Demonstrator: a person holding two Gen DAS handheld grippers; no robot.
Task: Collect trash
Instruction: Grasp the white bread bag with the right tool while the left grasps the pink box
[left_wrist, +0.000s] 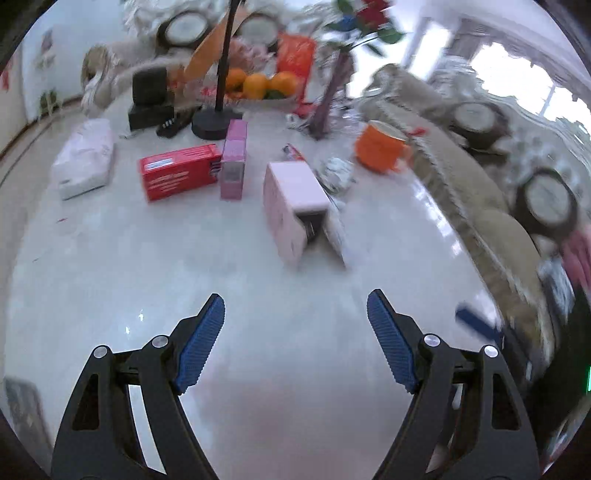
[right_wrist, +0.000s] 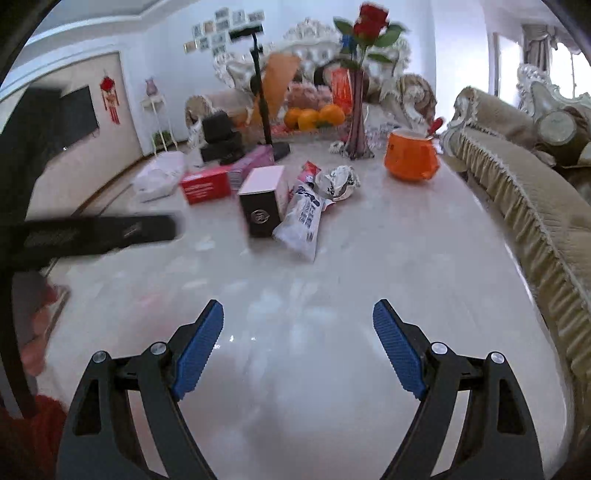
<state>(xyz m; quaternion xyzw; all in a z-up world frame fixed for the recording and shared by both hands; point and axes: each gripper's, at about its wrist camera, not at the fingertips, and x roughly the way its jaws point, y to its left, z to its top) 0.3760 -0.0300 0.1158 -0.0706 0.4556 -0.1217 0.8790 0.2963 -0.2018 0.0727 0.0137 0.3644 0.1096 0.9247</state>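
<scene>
Both grippers, left gripper (left_wrist: 295, 306) and right gripper (right_wrist: 297, 314), hover over the worktop (right_wrist: 369, 266) with jaws released; the crumpled wrapper (right_wrist: 339, 181) lies well ahead, mid-worktop.

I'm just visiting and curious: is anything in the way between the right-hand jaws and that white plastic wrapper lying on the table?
Nothing visible. The right gripper is open, and only bare table lies between it and the white wrapper. A pink box stands against the wrapper's left side, and a crumpled wrapper lies just behind it.
</scene>
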